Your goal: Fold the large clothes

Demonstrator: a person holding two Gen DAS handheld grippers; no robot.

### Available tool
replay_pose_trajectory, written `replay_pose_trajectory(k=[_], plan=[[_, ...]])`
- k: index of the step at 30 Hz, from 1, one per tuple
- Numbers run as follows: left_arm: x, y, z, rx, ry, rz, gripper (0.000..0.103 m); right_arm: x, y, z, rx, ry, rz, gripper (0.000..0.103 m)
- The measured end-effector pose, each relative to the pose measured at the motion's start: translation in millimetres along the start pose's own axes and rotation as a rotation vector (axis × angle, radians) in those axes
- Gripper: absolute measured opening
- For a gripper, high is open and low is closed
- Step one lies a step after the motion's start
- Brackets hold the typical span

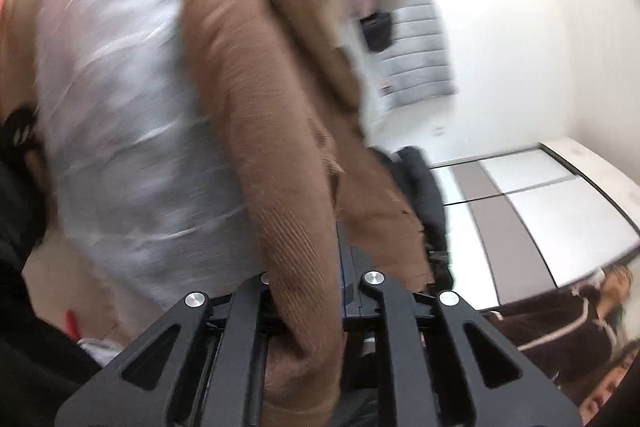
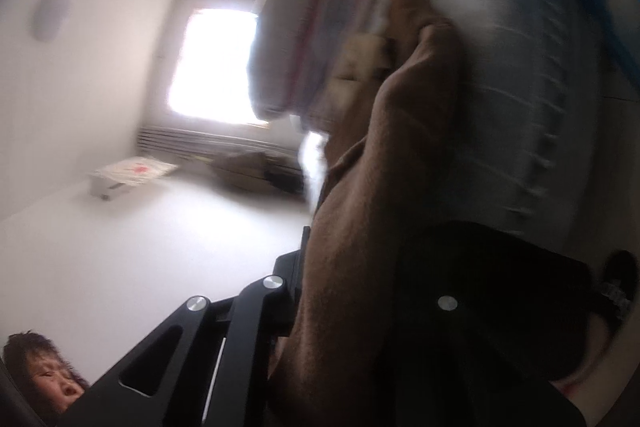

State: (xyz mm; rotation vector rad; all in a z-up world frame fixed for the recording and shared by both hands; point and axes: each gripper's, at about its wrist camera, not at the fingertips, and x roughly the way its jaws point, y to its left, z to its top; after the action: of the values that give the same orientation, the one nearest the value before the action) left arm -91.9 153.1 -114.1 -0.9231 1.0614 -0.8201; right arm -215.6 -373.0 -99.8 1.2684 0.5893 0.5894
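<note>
Both tools (image 1: 308, 283) (image 2: 298, 291) seemingly around brown garment (image 1: 256, 131)

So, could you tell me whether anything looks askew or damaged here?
The brown garment is bunched and twisted, not flat, with both the left gripper and the right gripper shut on it. Its edge looks ragged at the right in the left view, though blur prevents certainty.

To your left lies a white quilted bedcover (image 1: 120, 107), with a grey padded jacket (image 1: 420, 55) hung on the white wall (image 1: 520, 27). Ahead on the right you see a bright window (image 2: 212, 63) and a small low table (image 2: 132, 173).
</note>
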Motion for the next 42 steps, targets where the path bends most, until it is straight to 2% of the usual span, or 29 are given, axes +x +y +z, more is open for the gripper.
replay_pose_trajectory(k=[2,6,11,13,15,19,22,32,42], plan=[[-6,-25,2,0.046,-0.019,-0.046,0.007,5,12,3,-0.019,-0.024,0.090,0.009],[-20,-78,-2,0.151,-0.043,-0.115,0.007,0,33,5,-0.053,-0.050,0.208,0.009],[-47,-109,-17,0.215,-0.063,-0.163,0.007,-36,58,-1,-0.101,-0.086,0.270,0.009],[-55,-105,-21,0.202,-0.069,-0.159,0.007,-50,57,-9,-0.094,-0.101,0.264,0.009],[-64,-81,-27,0.150,-0.074,-0.153,0.007,-58,43,-16,-0.054,-0.111,0.246,0.009],[-66,-37,-25,0.026,-0.087,-0.151,0.007,-66,-11,-29,0.082,-0.148,0.246,0.009],[-61,-19,-21,-0.020,-0.087,-0.153,0.007,-69,-27,-30,0.130,-0.162,0.258,0.009],[-58,-29,24,-0.018,-0.141,-0.194,0.007,-49,9,19,0.056,-0.136,0.273,0.010],[-47,-39,88,-0.008,-0.174,-0.216,0.008,0,37,89,0.009,-0.115,0.250,0.011]])
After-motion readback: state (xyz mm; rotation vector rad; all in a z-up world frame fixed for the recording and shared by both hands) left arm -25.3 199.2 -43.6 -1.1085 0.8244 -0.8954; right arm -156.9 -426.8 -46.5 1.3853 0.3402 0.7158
